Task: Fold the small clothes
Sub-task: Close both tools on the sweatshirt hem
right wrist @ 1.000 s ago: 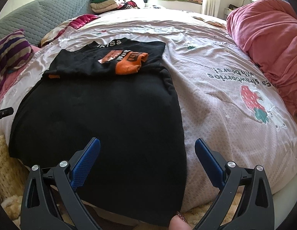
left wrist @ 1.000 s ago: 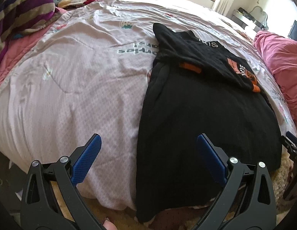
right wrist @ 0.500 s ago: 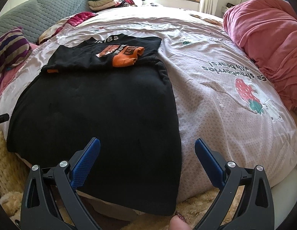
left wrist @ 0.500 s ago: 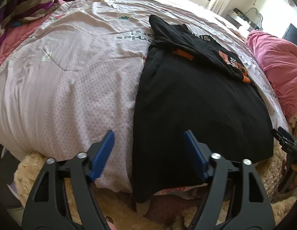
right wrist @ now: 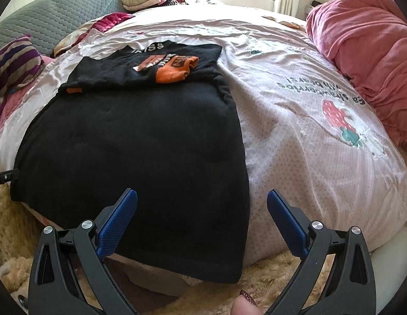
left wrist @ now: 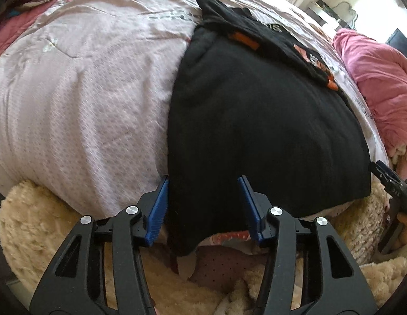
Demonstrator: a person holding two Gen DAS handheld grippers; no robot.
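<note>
A large black knit garment [right wrist: 140,157] lies spread flat on a pale pink quilted bedspread, its near hem draping over the bed's edge, one lower corner hanging in a loose point at the left. Across its far end rests a smaller black T-shirt [right wrist: 151,65], folded, its collar band lettered in white and turned away. An orange and black printed panel [right wrist: 174,69] sits bunched on top of the shirt, and a small orange tab [right wrist: 73,90] shows at its near left corner.
</note>
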